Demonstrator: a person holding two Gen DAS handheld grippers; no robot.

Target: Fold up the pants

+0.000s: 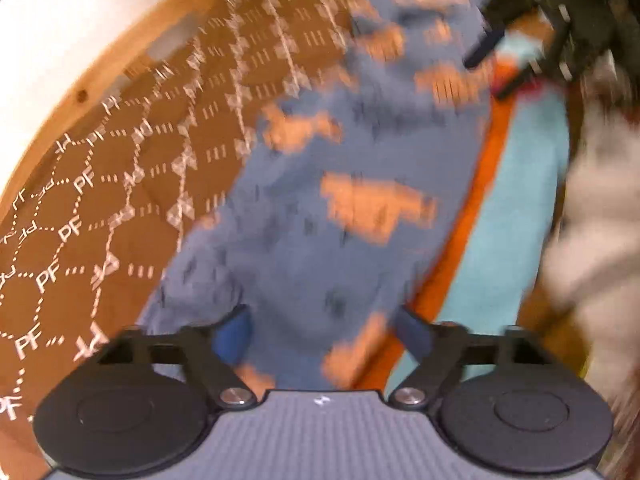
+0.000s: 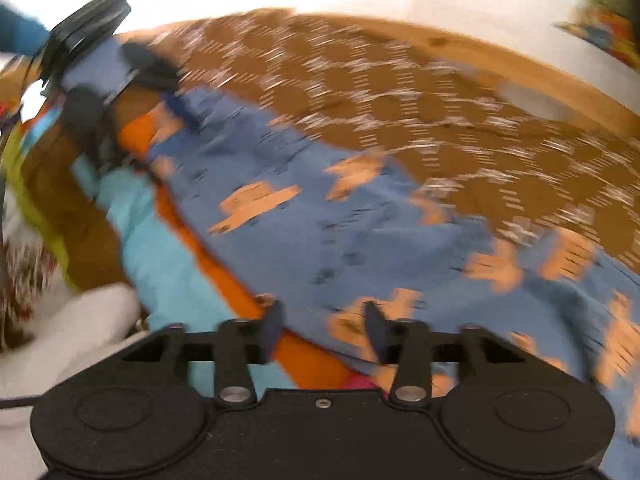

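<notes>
Over the blue pants [image 1: 320, 208], both hand-held grippers point downward, and every place that follows is given relative to that garment. Seen from its own wrist camera, the left gripper [image 1: 324, 334] has its jaws spread wide, with blue cloth lying under the gap and neither pad pressing on it. The right gripper [image 2: 322, 330] has its jaws partly apart above the pants' near edge, again gripping nothing. That open, lowered stance suggests each is lining up on an edge to pinch for a fold, though this is a judgement.

The pants, blue with pale orange shapes, lie spread out and slightly rumpled on a brown patterned mat [image 1: 132, 168], which extends past their far side. Along their near side, an orange cloth [image 1: 472, 216] shows from beneath the edge, and a light turquoise cloth [image 1: 516, 216] lies beside that. A white garment [image 1: 592, 208] sits further out beyond the turquoise one. Both views are blurred, so fine detail of seams and waistband cannot be made out.
</notes>
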